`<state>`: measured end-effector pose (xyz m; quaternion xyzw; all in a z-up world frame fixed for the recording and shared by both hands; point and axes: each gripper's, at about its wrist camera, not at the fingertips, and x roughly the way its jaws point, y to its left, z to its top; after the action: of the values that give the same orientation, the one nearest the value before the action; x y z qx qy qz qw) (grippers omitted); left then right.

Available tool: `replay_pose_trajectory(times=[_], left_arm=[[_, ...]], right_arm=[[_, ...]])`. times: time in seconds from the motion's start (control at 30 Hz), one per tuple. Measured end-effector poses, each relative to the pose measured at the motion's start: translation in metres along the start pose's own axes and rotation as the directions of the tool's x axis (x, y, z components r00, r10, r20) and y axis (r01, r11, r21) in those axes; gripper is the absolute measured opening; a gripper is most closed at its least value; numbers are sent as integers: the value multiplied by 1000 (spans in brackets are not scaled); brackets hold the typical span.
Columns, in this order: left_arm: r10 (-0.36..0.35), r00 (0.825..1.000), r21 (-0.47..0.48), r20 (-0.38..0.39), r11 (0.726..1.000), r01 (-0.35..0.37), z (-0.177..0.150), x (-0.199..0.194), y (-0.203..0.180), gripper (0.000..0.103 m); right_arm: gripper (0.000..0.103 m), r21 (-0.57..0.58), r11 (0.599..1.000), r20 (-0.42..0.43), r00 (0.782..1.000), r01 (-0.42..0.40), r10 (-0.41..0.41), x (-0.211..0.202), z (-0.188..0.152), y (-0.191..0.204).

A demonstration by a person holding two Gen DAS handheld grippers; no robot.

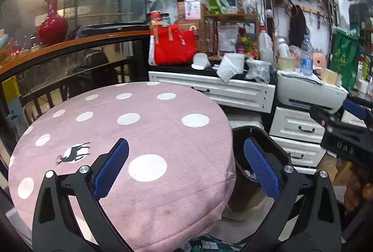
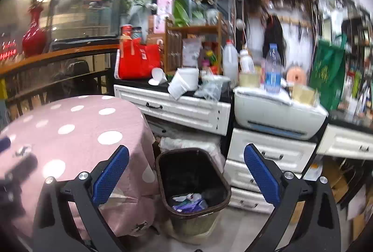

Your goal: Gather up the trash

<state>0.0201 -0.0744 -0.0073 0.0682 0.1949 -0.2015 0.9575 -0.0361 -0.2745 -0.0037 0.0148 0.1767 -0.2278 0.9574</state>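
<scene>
A dark brown trash bin stands on the floor between the round table and the white drawers; crumpled paper and purple wrappers lie in its bottom. My right gripper hangs open and empty above the bin. My left gripper is open and empty over the right edge of the pink polka-dot tablecloth; the bin shows partly behind its right finger. The right gripper appears at the right edge of the left wrist view.
White drawer units stand behind the bin, their top crowded with white paper cups, a red bag, bottles and a printer. A wooden railing with a red vase runs at left.
</scene>
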Motion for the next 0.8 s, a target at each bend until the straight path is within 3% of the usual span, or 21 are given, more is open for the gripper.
replay_pose_trajectory(times=[0.27,0.4,0.8], left_arm=[[55,995,-42,83,998,-52,-2,-27,12,97],[65,995,-52,81,997,-61,-4,-29,15,97],[100,990,-41,96,994,-97,-8,-29,12,97]], right_arm=[[97,-62,998,105,994,-26,32,-37,-7,17],[97,-86,996,153,988,-17,30,-46,-7,20],[97,-47,997,136,989,-58,64,-44,-11,14]])
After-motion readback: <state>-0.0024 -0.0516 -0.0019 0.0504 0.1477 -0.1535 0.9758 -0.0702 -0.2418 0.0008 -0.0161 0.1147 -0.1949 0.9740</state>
